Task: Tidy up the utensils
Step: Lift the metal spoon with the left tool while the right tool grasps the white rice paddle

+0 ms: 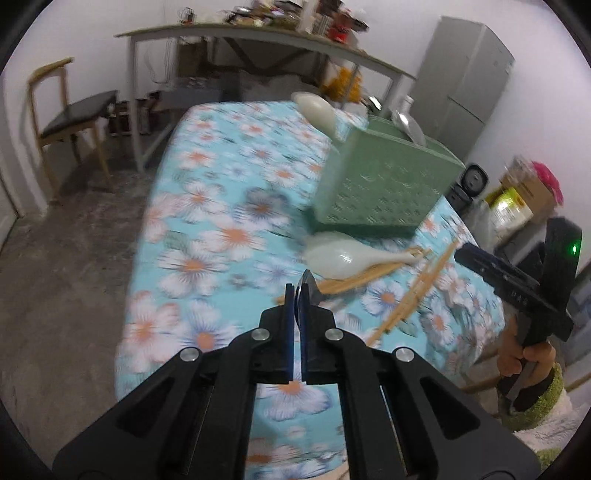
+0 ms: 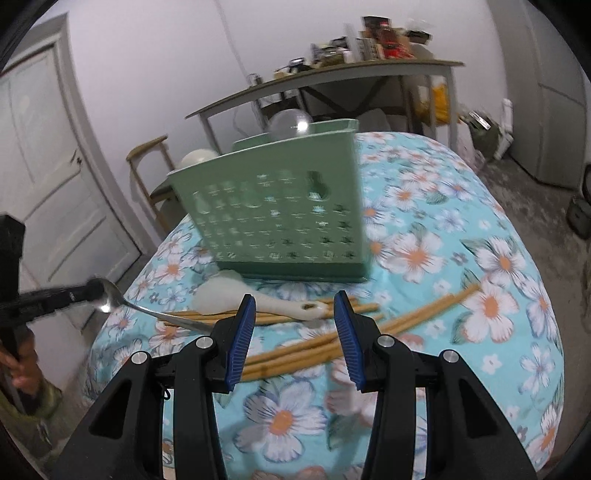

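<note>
My left gripper [image 1: 297, 291] is shut on a metal spoon [image 1: 309, 283]. In the right wrist view it [image 2: 86, 293] holds the spoon [image 2: 110, 299] by the bowl above the table's left edge, handle slanting down toward the chopsticks. The right gripper [image 2: 295, 306] stands open over several wooden chopsticks [image 2: 295, 354], nothing between its pads; the left wrist view has it [image 1: 465, 253] at the right. A white spoon [image 2: 229, 295] lies on the chopsticks before the green perforated caddy [image 2: 280, 206], which holds a white ladle [image 1: 317, 107] and a clear one [image 1: 408, 125].
The flowered blue tablecloth [image 2: 461, 258] covers a narrow table. A wooden chair [image 1: 70, 122] and a cluttered side table [image 1: 229, 33] stand beyond it, a grey fridge [image 1: 465, 85] at the far right, a door [image 2: 48, 177] at the left. Boxes [image 1: 513, 203] sit by the table's right side.
</note>
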The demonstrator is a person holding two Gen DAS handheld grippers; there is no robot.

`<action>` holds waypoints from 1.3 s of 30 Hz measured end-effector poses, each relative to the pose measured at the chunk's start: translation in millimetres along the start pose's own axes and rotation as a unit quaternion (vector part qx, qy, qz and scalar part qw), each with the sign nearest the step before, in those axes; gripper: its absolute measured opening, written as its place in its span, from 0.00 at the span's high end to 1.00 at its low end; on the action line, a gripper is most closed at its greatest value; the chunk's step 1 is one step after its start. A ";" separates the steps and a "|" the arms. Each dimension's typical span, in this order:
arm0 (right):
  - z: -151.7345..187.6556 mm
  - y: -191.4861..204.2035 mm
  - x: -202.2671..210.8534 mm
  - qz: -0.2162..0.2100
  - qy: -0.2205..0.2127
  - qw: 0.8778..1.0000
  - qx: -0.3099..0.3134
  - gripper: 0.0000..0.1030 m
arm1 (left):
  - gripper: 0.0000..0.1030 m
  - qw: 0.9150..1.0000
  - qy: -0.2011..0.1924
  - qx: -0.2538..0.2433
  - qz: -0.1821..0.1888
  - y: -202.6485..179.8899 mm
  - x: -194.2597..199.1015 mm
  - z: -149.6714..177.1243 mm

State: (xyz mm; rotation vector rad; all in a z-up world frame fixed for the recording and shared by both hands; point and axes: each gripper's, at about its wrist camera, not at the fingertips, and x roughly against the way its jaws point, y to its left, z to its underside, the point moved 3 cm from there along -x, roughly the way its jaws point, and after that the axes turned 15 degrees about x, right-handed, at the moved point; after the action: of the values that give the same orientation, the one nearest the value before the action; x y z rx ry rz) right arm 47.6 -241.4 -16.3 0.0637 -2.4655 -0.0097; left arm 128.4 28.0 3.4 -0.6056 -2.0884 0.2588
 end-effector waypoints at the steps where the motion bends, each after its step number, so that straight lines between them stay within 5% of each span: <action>1: -3.4 7.2 -3.2 0.000 0.001 1.000 0.015 0.58 | 0.99 1.000 -0.008 0.008 -0.002 6.6 5.3 -2.4; 13: -22.8 78.5 -57.1 -0.009 0.043 0.988 0.151 0.44 | 0.98 0.996 -0.059 0.062 -0.004 57.7 27.5 -19.3; 24: -10.5 76.4 -94.5 0.109 0.116 0.936 0.315 0.44 | 0.98 0.994 -0.065 0.086 0.014 80.8 18.3 -21.3; 33: -22.9 91.0 -94.8 0.005 0.113 0.962 0.248 0.43 | 0.98 0.993 -0.063 0.094 0.018 88.3 14.5 -22.5; 39: -25.9 121.2 -110.3 0.018 0.108 0.955 0.276 0.39 | 0.98 0.993 -0.061 0.101 0.021 93.3 11.7 -22.6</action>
State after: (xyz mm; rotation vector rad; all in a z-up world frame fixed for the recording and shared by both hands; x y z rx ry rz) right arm 144.5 -114.8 -62.2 0.2464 -2.1797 0.6668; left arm 171.7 113.0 -13.2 -0.5236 -2.1350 0.5356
